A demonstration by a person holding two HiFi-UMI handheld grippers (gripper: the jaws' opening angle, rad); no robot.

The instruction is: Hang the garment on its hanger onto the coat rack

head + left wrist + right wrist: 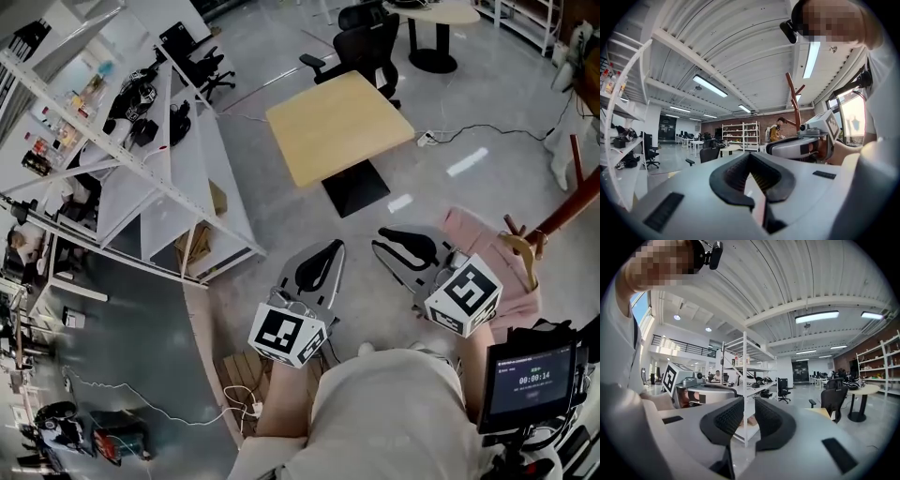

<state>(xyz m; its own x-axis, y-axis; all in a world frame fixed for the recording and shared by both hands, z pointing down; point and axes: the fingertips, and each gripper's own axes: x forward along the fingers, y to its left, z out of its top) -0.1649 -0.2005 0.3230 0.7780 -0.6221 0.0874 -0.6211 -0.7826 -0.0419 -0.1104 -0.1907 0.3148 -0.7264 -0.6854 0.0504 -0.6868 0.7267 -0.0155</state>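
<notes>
Left gripper [750, 157]: tips pressed together on nothing. Right gripper [749, 404]: jaws a little spread, likewise bare (only a distant shelf post [744, 380] showing through the gap). Pink garment [473, 239] just right of the right jaws, draped from a wooden hanger [521, 251] close by the rack [567, 211]; cannot tell whether already hooked on. Probably light and limp, so apt to slide or swing if pinched by the cloth. Better taken by the stiff hanger, at the neck below the hook or along one wooden arm.
</notes>
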